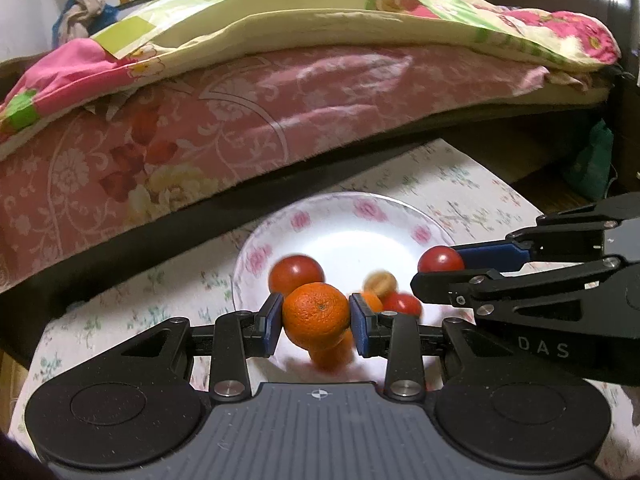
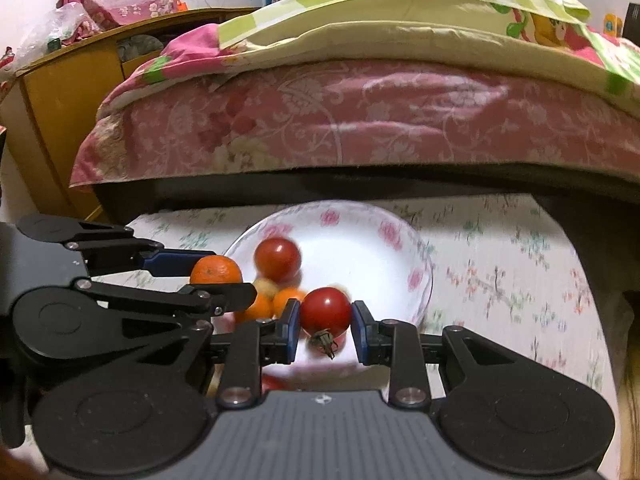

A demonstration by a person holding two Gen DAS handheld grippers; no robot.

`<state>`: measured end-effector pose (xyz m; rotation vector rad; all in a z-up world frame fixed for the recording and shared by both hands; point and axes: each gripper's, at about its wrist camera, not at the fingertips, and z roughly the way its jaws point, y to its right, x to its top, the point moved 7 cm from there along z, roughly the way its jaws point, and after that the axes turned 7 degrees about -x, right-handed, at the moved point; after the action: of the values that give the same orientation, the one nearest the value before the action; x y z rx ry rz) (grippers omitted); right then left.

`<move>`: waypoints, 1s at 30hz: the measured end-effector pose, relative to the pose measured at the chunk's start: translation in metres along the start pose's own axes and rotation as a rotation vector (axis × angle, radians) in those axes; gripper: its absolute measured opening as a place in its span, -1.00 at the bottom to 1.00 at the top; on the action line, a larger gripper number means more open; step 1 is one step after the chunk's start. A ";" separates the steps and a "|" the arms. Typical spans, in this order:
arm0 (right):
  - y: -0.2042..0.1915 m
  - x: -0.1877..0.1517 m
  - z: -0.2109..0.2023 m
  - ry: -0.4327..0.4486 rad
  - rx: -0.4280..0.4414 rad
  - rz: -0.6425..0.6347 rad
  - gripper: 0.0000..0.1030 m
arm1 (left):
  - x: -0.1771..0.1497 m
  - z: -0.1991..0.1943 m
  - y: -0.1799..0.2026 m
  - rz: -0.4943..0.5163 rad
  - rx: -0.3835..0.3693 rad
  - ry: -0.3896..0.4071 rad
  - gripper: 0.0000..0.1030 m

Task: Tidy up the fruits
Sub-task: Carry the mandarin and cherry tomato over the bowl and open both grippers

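My left gripper (image 1: 316, 318) is shut on an orange (image 1: 316, 314) and holds it above the near side of a white floral bowl (image 1: 360, 206). My right gripper (image 2: 325, 318) is shut on a red tomato (image 2: 326, 310) with its stem down, also over the bowl (image 2: 416, 256). In the bowl lie another tomato (image 1: 296, 274), a second red tomato (image 1: 402, 304), a small yellowish fruit (image 1: 380, 282) and more oranges (image 2: 260, 308). The right gripper with its tomato (image 1: 440, 260) shows at the right of the left wrist view. The left gripper with its orange (image 2: 216, 270) shows at the left of the right wrist view.
The bowl stands on a small table with a floral cloth (image 2: 500, 264). A bed with a pink patterned sheet (image 1: 200, 128) and a folded green and pink quilt (image 1: 320, 12) lies close behind the table. A wooden cabinet (image 2: 60, 100) stands at the far left.
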<state>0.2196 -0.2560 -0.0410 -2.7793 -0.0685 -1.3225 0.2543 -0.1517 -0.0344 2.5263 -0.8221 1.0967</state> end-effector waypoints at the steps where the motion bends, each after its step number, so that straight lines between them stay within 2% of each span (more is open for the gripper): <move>1: 0.002 0.003 0.005 0.002 0.000 0.008 -0.47 | 0.004 0.005 -0.002 -0.001 0.000 -0.001 -0.19; 10: 0.024 0.014 0.042 -0.017 -0.001 0.075 -0.47 | 0.022 0.038 -0.006 0.056 0.026 -0.012 -0.18; 19: 0.040 0.023 0.057 -0.023 0.007 0.135 -0.46 | 0.038 0.056 -0.002 0.120 0.016 -0.019 -0.18; 30: 0.039 0.019 0.060 -0.022 0.026 0.151 -0.46 | 0.032 0.056 -0.008 0.079 0.009 -0.030 -0.06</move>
<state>0.2803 -0.2900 -0.0652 -2.7164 0.1196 -1.2469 0.3096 -0.1831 -0.0492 2.5436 -0.9349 1.0911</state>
